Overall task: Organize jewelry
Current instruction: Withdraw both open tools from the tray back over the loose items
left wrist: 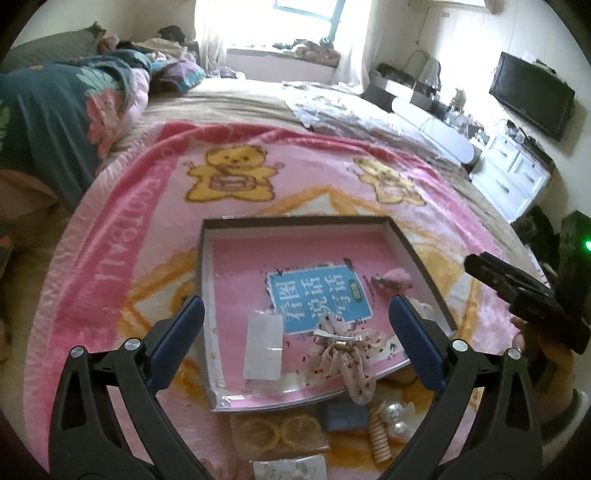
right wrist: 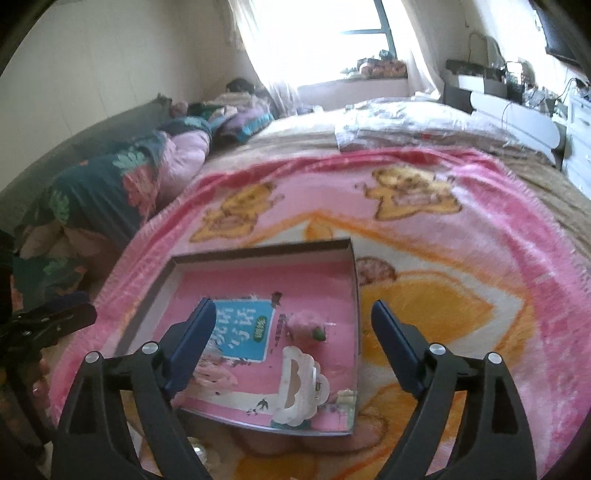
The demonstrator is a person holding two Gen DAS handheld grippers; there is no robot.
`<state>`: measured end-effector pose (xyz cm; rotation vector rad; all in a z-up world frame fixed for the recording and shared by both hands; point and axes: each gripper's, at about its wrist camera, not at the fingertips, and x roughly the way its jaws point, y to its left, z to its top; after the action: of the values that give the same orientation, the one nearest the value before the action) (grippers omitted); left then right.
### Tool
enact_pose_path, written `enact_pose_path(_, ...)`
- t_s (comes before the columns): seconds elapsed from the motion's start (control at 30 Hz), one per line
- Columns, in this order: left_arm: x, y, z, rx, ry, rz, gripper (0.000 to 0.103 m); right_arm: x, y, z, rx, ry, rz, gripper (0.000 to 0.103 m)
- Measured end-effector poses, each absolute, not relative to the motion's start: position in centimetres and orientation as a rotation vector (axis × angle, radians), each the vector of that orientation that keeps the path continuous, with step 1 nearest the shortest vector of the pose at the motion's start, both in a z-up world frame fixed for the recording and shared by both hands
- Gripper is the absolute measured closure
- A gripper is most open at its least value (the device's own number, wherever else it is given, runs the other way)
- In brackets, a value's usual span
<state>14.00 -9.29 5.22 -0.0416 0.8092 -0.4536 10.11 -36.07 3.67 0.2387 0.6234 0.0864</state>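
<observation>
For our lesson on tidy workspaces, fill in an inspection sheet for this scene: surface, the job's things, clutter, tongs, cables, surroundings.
Surface: pink bear blanket spread on a bed.
Job's things: shallow box holding a lace bow clip, a white claw clip, a pink fluffy clip and a clear packet; pearls, a spiral hair tie and yellow rings lie outside it.
Clutter: folded plastic sheet.
Tongs: left tongs open, empty; right tongs open, empty.
Cables: nothing seen clearly.
Surroundings: window, television, white drawers.
</observation>
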Motion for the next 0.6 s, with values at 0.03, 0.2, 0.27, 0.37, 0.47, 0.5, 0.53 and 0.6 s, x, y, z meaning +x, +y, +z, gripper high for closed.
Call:
enact_pose_path(0.03,13.8,-9.0,5.7,-0.047,0.799,-0.453,0.009,9.7,-36.3,4.1,0.242,0.612,0.086,0.012)
enact_pose_path(0.2,12.9,-7.9,7.5,-0.073,0.758,-0.448,0.009,7.6,-36.5,6.3,0.243,0.555,0.080,0.009)
enact_pose_path(0.27,12.5,-7.3,8.3,-0.087,0.746,-0.446,0.009,6.7,-36.5,6.9,0.247,0.539,0.084,0.009)
enact_pose_path(0.37,11.9,-6.7,9.1,-0.095,0.726,-0.436,0.009,5.4,-36.3,7.6,0.244,0.521,0.082,0.009)
enact_pose_path(0.47,11.2,-6.1,10.1,-0.097,0.710,-0.441,0.009,4.1,-35.9,8.0,0.239,0.511,0.084,0.009)
enact_pose_path(0.5,10.9,-6.0,10.3,-0.096,0.705,-0.439,0.009,3.7,-35.7,8.2,0.232,0.512,0.085,0.009)
enact_pose_path(0.53,10.6,-5.8,10.6,-0.096,0.700,-0.438,0.009,3.3,-35.5,8.2,0.225,0.514,0.082,0.009)
enact_pose_path(0.6,10.0,-5.4,10.9,-0.098,0.690,-0.442,0.009,2.7,-35.0,8.3,0.203,0.518,0.080,0.009)
